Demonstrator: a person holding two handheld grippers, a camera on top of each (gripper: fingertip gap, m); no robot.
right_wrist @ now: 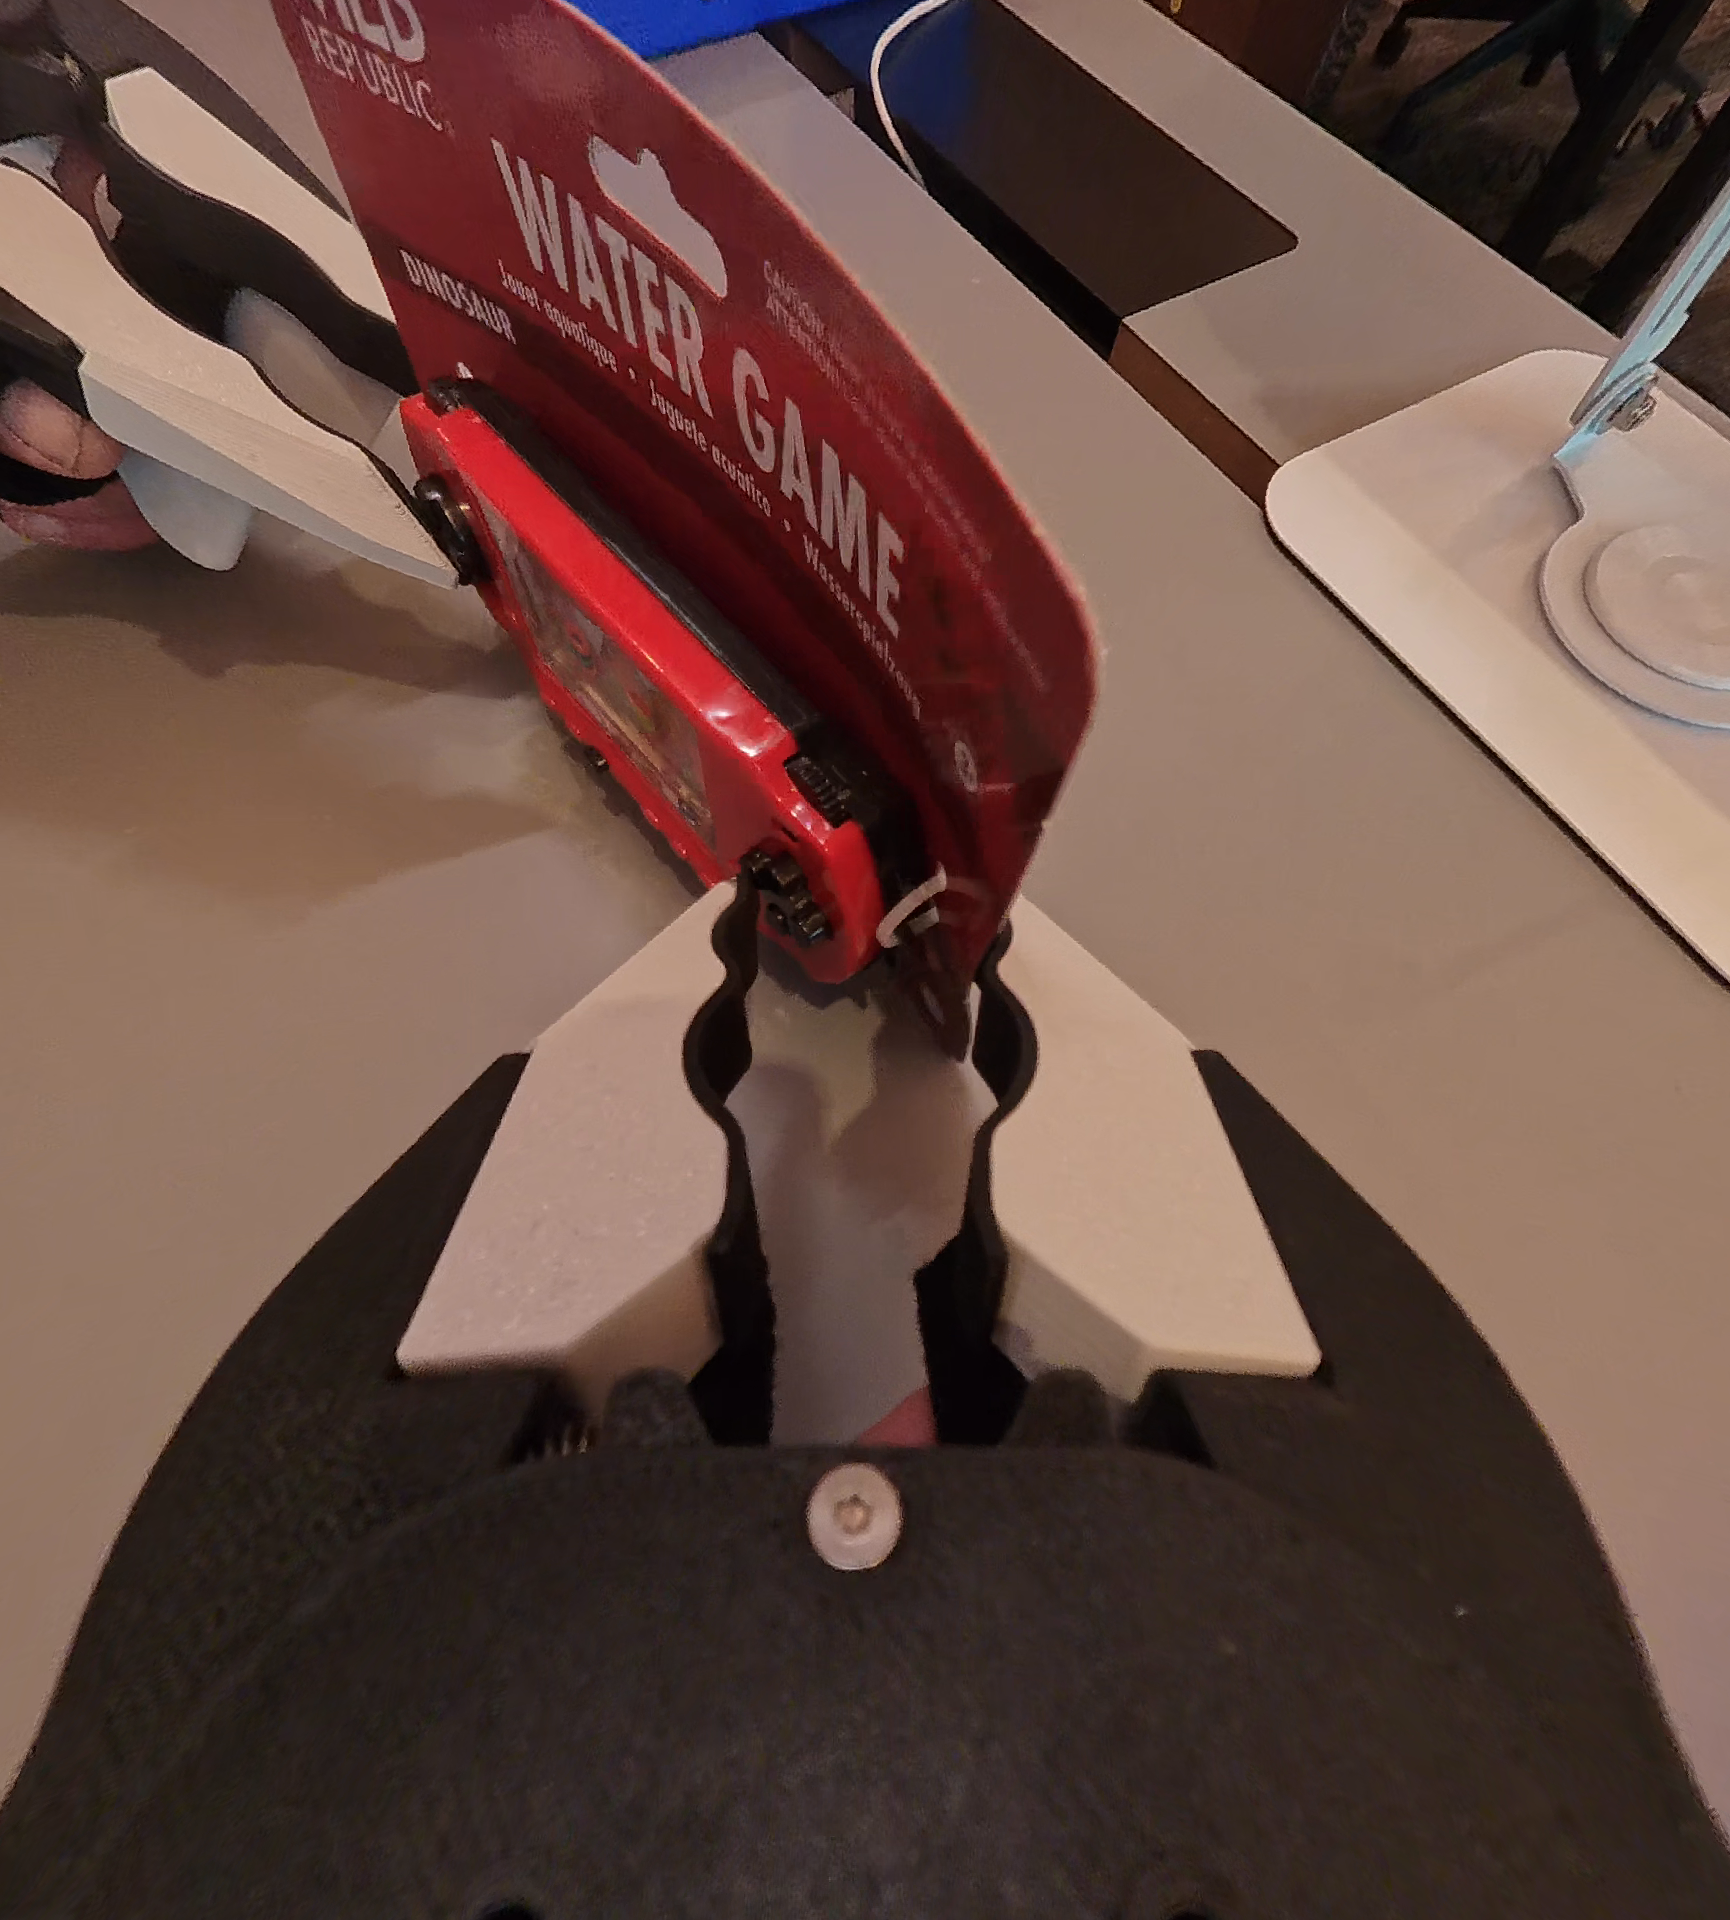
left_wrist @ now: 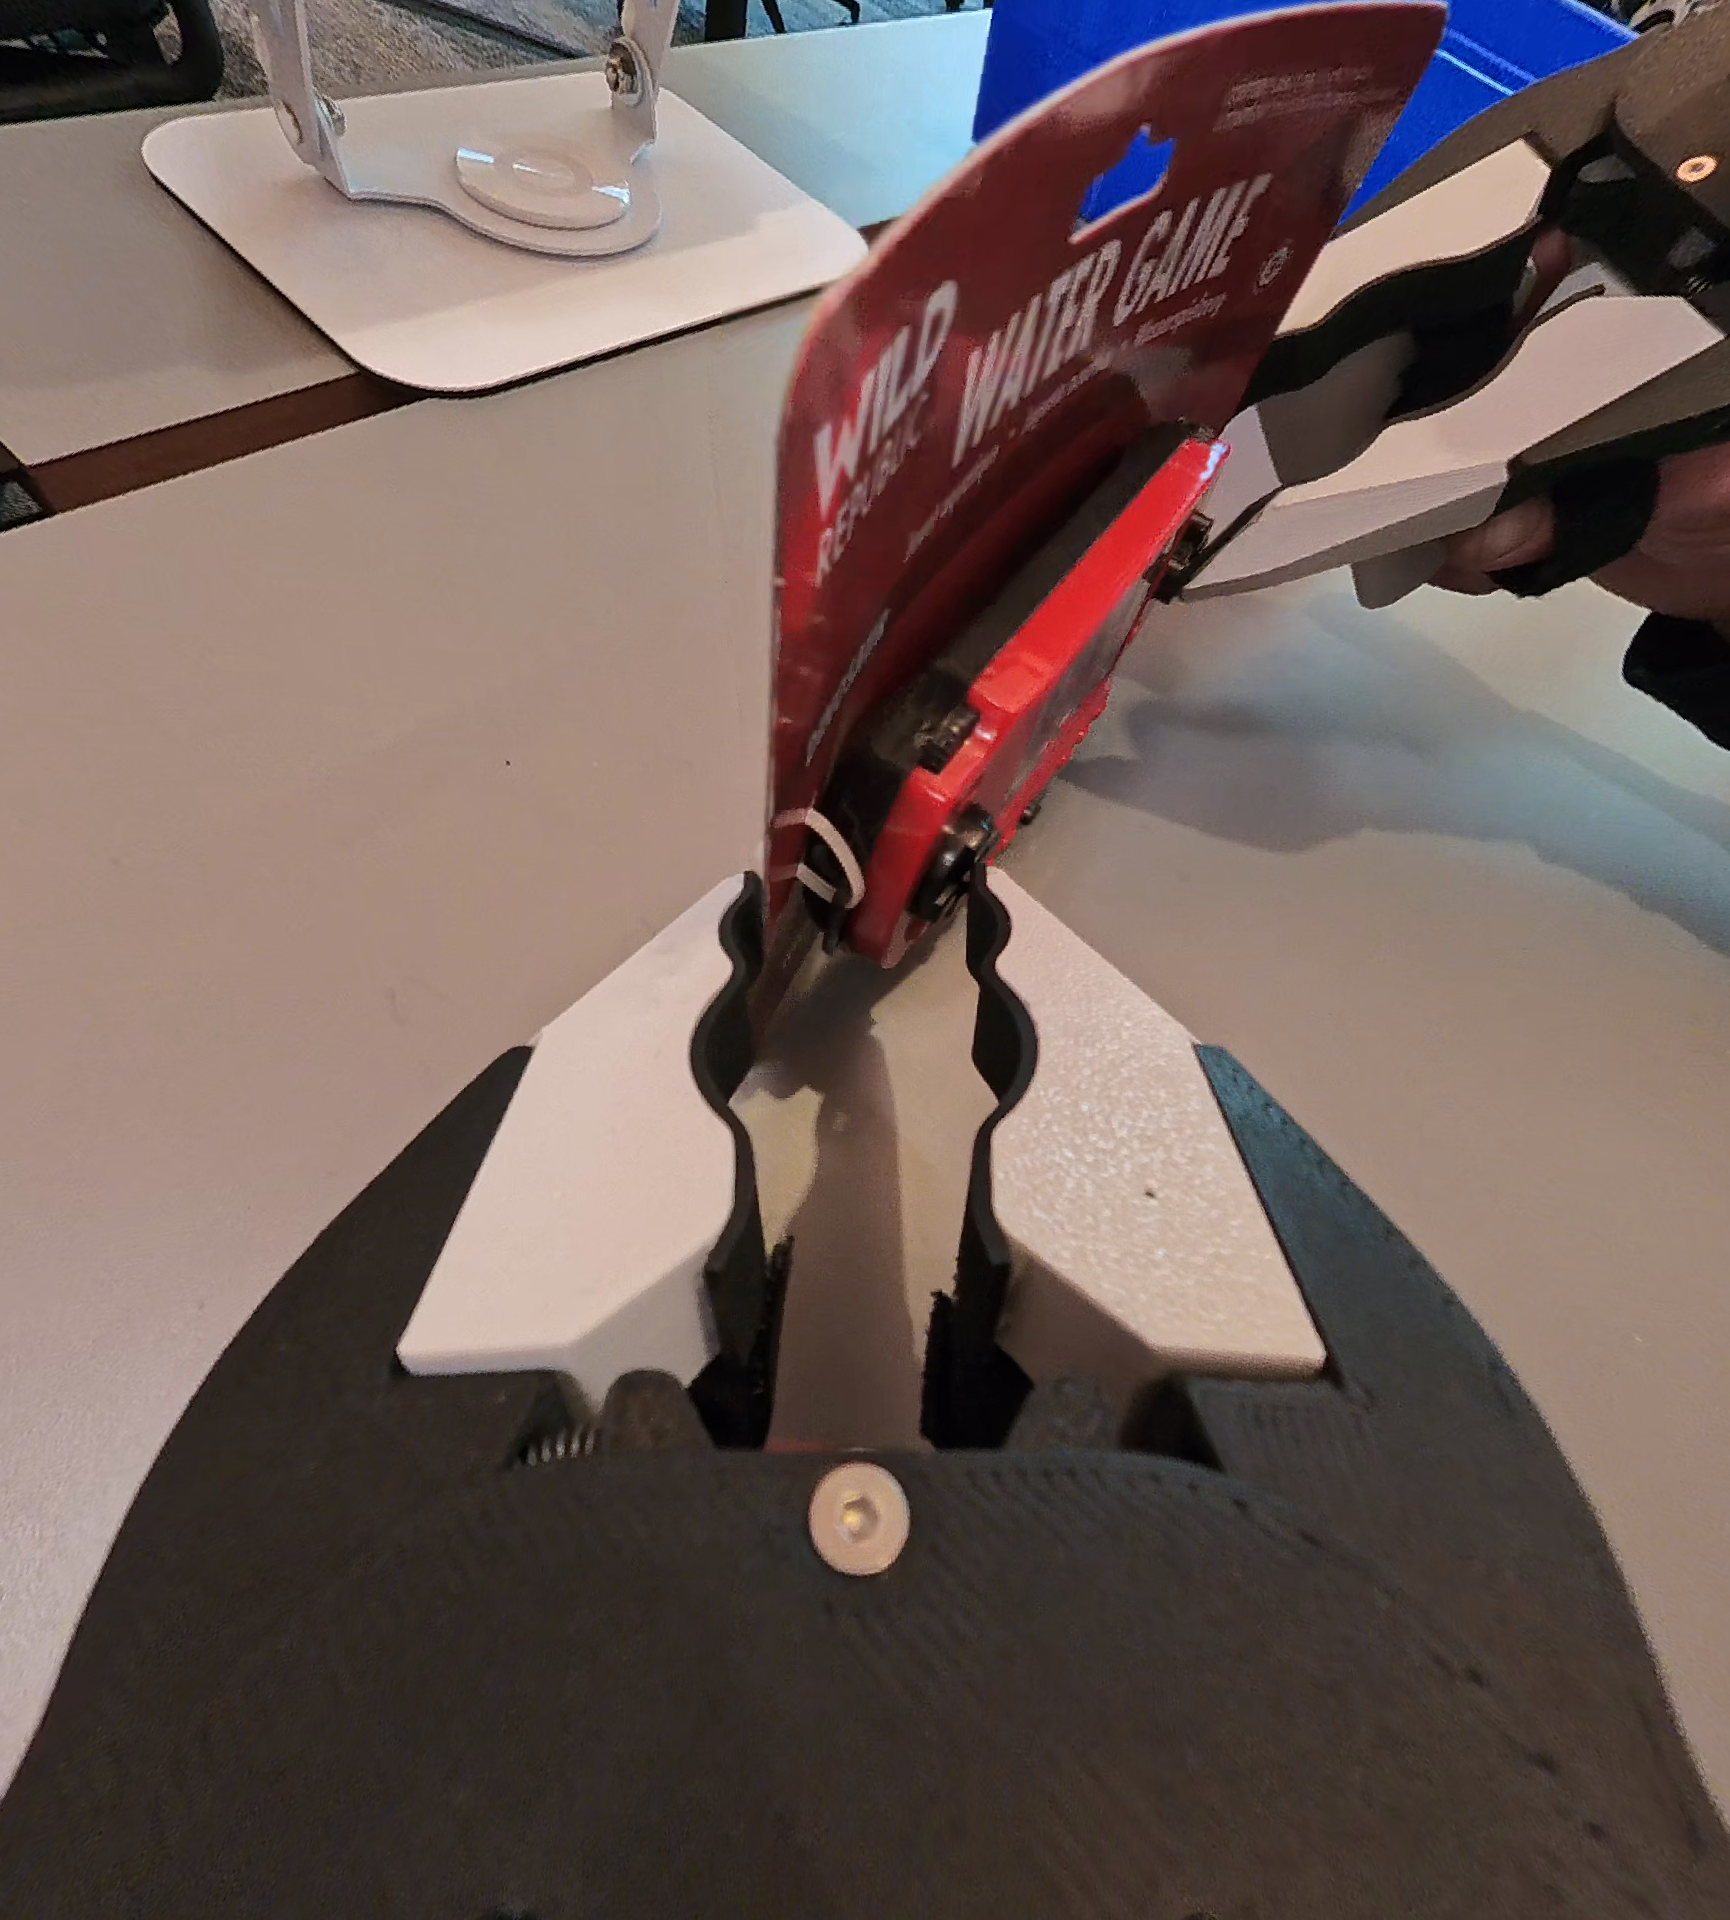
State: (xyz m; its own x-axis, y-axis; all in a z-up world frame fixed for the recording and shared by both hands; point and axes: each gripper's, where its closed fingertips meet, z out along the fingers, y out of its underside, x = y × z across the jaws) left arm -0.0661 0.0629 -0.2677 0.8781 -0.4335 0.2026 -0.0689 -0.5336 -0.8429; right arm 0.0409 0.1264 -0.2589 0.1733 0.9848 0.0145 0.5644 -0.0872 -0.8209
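Two grippers clamping opposite ends of red toy game (left_wrist: 986,717) on backing card, left gripper (left_wrist: 866,914) near, right gripper (right_wrist: 866,925) far, long axis spanning between, resting on grey table (left_wrist: 321,831).

A: Lighting?
B: Even indoor light, moderately bright. Soft shadows fall on the worktop (left_wrist: 321,779) under the red card (left_wrist: 1027,416), spreading right in the left wrist view.
A: Image quality?
B: Strong wide-angle bending at the edges. Card's far end slightly blurred; faint glare on the red toy (right_wrist: 653,707).
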